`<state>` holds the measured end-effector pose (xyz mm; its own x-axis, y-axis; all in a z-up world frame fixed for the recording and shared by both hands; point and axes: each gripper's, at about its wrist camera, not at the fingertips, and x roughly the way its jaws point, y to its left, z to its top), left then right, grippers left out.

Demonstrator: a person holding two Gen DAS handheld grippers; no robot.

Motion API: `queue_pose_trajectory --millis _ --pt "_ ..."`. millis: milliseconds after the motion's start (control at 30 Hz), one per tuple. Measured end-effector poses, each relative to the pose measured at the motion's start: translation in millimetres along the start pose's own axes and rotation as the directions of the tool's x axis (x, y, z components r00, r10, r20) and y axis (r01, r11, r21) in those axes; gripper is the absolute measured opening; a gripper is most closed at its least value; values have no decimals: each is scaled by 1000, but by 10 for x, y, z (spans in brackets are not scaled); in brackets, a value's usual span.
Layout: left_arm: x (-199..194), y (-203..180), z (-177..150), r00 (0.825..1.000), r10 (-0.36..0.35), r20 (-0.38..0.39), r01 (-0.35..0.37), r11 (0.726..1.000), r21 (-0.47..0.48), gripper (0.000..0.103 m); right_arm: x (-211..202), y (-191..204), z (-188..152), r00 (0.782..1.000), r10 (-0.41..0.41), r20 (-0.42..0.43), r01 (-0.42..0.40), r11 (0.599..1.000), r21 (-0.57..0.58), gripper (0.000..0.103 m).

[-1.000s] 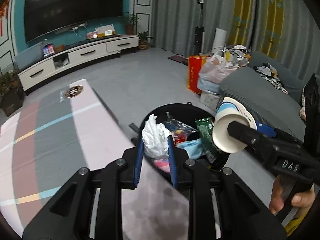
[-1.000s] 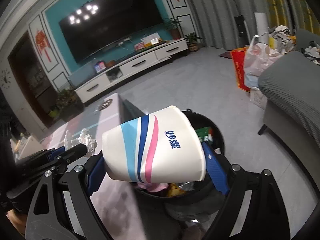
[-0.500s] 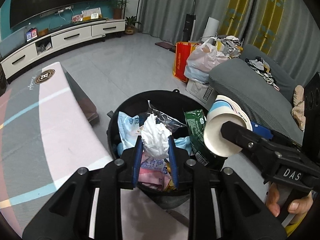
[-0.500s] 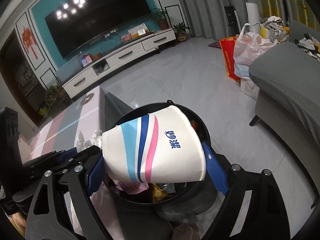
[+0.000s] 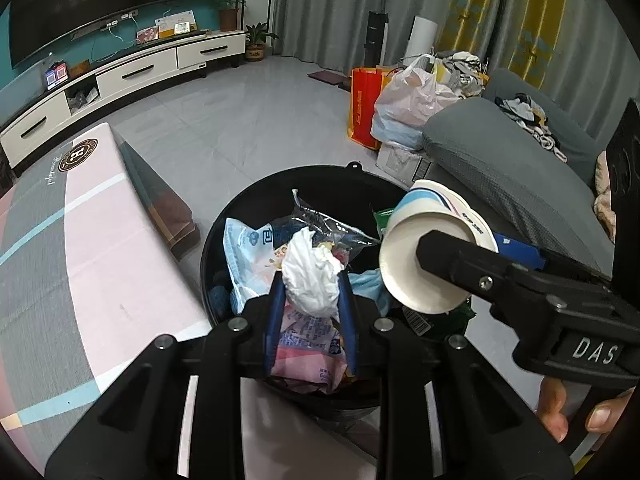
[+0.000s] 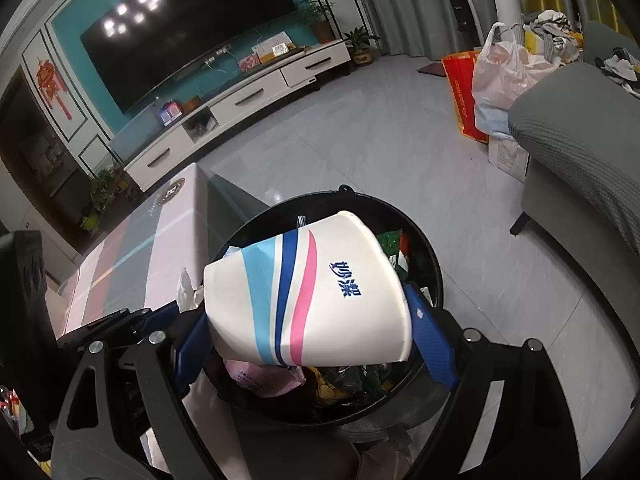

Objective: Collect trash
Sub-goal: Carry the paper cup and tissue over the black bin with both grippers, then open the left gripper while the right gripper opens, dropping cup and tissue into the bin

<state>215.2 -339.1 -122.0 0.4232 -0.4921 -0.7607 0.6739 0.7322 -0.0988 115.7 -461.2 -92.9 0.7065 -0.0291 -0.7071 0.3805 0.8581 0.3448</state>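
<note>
Left wrist view: left gripper [image 5: 311, 280] clamps a tissue [image 5: 311, 280] over the bin [image 5: 320, 178]; right gripper [image 6: 308, 320] grips a cup [image 6: 308, 292].

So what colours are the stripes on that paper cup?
Light blue, dark blue and pink on the white paper cup, clearest in the right wrist view.

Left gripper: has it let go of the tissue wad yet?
No, the left gripper is shut on the crumpled white tissue, holding it above the black trash bin.
</note>
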Motion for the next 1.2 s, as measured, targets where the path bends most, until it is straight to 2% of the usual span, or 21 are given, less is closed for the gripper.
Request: queue_pose_trajectory --millis 300,600,700,800,900,1067,1133,1200 --pt "79 22 9 1000 8 -18 -8 1000 8 34 92 -44 5 1000 -7 -28 8 1000 27 86" --pt "103 39 13 1000 7 -21 -7 1000 8 35 150 -7 20 999 2 -36 0 999 33 86" --pt "99 35 8 1000 7 -21 -7 1000 9 42 178 1 16 999 2 -44 0 999 35 86" --pt "104 41 1 1000 8 -23 -7 1000 12 43 192 8 15 999 -3 -50 5 999 35 86" --pt "96 53 -9 1000 7 -21 -6 1000 14 50 202 -2 19 999 -6 -53 9 999 44 86" --pt "79 73 -27 1000 9 -22 -8 1000 11 51 230 0 16 998 -14 -64 17 999 47 87" --pt "72 79 -32 1000 9 -21 -8 1000 9 59 238 3 16 998 -10 -64 13 999 50 87" --pt "57 89 -37 1000 8 -18 -8 1000 10 61 246 -1 14 998 -9 -67 13 998 61 89"
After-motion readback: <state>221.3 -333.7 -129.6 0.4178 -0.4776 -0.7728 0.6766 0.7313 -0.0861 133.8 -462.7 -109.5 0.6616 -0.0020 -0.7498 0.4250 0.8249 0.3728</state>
